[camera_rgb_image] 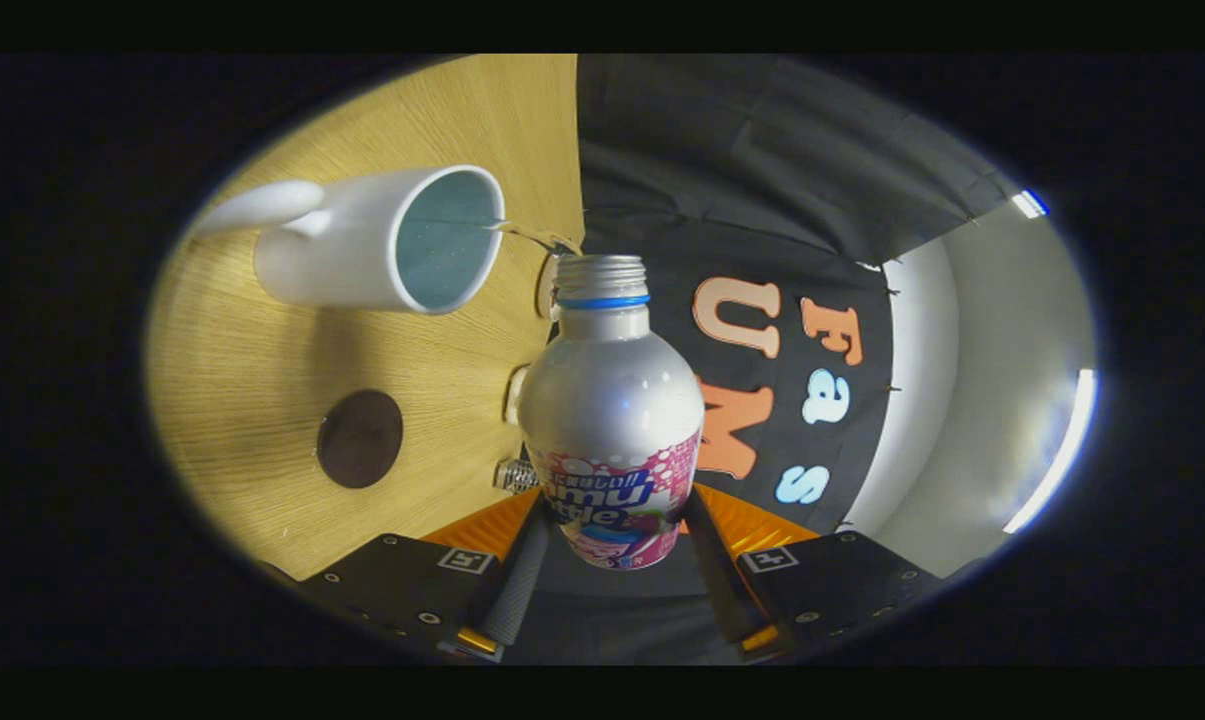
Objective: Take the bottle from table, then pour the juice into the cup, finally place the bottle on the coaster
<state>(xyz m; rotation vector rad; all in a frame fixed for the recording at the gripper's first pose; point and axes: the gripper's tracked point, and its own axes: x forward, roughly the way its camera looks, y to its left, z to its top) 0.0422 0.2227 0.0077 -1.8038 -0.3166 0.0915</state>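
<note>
Wooden counter (262, 400) and the black cloth wall stand sideways behind the scene, so the whole view is rolled over. Nearest, the tongs (617, 560) are clenched on the bottle (610, 410), both fingers pressing its labelled lower part. The bottle runs forward between them, cap off, its open neck just beside the rim of the white cup (382, 240). Beyond and to the side lies the dark round coaster (360, 438), bare. I judge that taking the bottle is done and pouring is now in hand; no juice stream is visible. Placing on the coaster remains.
</note>
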